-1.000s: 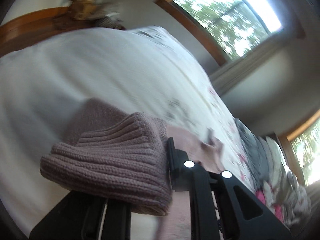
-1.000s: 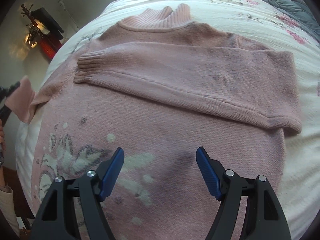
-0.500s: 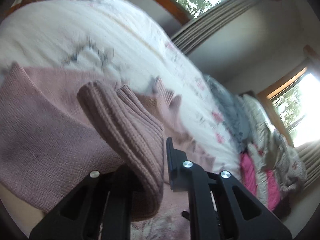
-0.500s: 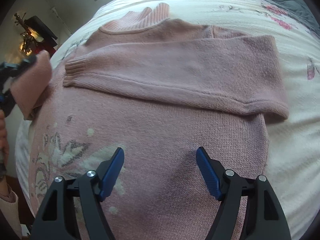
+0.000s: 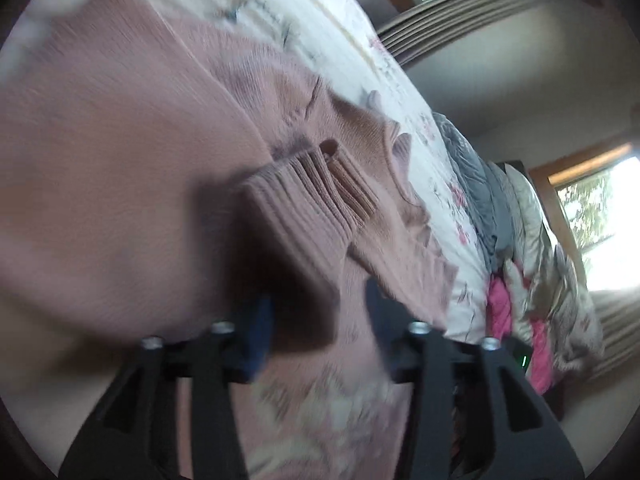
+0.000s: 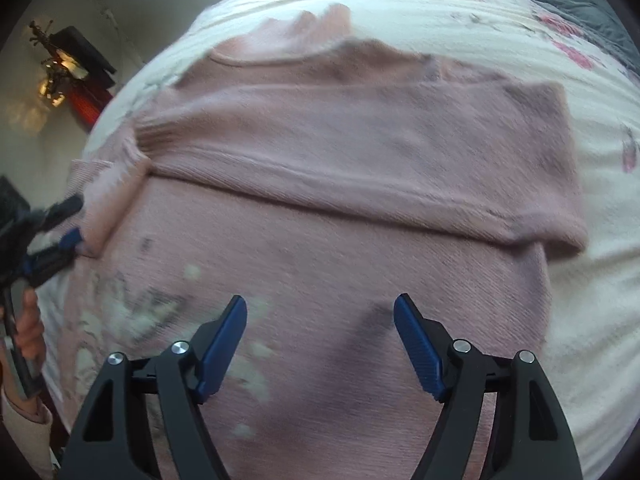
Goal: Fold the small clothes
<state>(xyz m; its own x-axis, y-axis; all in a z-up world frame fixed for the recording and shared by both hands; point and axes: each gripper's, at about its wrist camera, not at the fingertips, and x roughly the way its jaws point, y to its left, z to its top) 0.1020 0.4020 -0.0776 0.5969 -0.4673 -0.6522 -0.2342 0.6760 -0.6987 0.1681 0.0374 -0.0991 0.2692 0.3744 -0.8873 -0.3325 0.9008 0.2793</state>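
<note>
Left gripper [image 5: 316, 332], jaws now apart, has carried the sleeve cuff [image 5: 308, 204] in from the bed's [image 6: 600, 240] left edge over the pink sweater [image 6: 360, 240]; second sleeve fold nearly laid. Right gripper [image 6: 320, 344] hovers wide, empty.

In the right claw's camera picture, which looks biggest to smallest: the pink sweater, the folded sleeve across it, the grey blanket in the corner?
1. Pink sweater, filling most of the picture.
2. Folded sleeve, a broad band across the sweater's chest.
3. Grey blanket, only a corner in view and farther from the camera, so its true size is unsure.
</note>
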